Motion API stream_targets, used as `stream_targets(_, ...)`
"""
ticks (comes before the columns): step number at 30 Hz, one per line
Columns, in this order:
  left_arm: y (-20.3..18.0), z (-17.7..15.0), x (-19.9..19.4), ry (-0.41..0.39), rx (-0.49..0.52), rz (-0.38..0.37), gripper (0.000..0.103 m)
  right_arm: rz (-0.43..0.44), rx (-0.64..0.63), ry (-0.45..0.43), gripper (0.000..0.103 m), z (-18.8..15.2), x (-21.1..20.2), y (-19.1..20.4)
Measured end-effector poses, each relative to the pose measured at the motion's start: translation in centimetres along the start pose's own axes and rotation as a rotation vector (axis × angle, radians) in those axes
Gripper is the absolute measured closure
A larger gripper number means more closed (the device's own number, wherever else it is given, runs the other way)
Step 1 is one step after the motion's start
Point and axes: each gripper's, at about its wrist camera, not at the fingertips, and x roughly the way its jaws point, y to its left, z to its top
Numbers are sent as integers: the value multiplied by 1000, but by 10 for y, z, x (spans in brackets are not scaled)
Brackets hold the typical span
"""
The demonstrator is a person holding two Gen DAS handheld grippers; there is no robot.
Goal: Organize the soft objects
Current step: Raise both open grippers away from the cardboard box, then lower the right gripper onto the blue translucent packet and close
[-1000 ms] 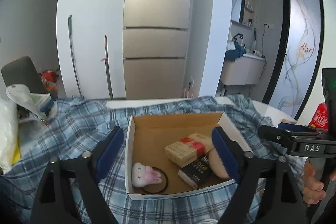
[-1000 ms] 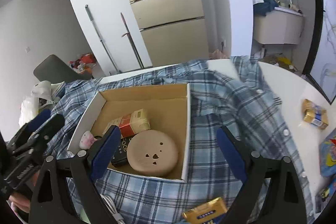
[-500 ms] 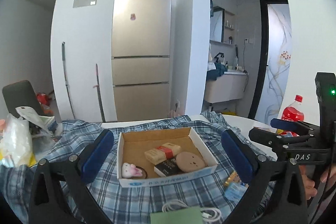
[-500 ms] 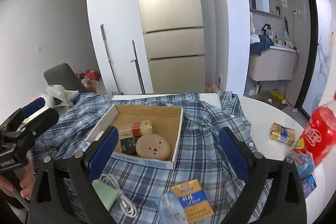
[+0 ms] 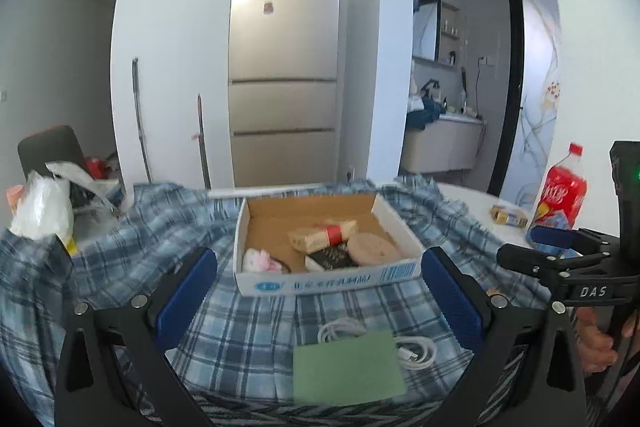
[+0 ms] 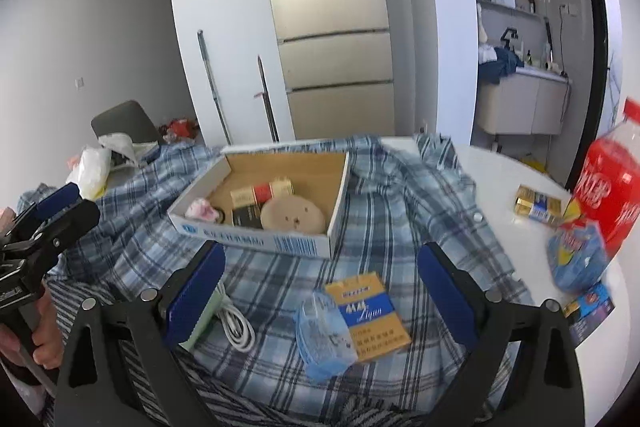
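Note:
A cardboard box (image 5: 326,279) (image 6: 256,241) stands on a blue plaid shirt (image 5: 160,231) (image 6: 400,211) spread over the table. In the box lie a pink plush bunny (image 5: 258,261) (image 6: 202,209), a round tan pad (image 5: 372,249) (image 6: 294,217), a red-banded packet (image 5: 324,235) and a black packet (image 5: 330,259). My left gripper (image 5: 318,301) is open and empty, in front of the box. My right gripper (image 6: 320,291) is open and empty, over the shirt in front of the box.
A green card (image 5: 346,367) and white cable (image 5: 412,349) lie near the front. A yellow-blue packet (image 6: 366,311) and clear blue pouch (image 6: 322,335) lie on the shirt. A red bottle (image 6: 608,195), snack bags (image 6: 576,255) and gold packet (image 6: 536,207) stand right. White bags (image 5: 40,207) sit left.
Both grippers have pulled back and away from the box, which now looks smaller and farther. Items at the table's front have come into view. Both stay open.

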Motion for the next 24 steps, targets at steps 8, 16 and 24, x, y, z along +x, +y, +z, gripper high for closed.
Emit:
stream_targets(8, 10, -18, 25, 91, -17, -26, 0, 29, 18, 188, 20, -19, 44, -8)
stream_targets(16, 16, -21, 32, 130, -52, -41, 0, 81, 64, 359, 38, -36, 74, -18)
stream_targets(24, 8, -22, 30, 116, -17, -38, 0, 150, 83, 367, 65, -38, 72, -20)
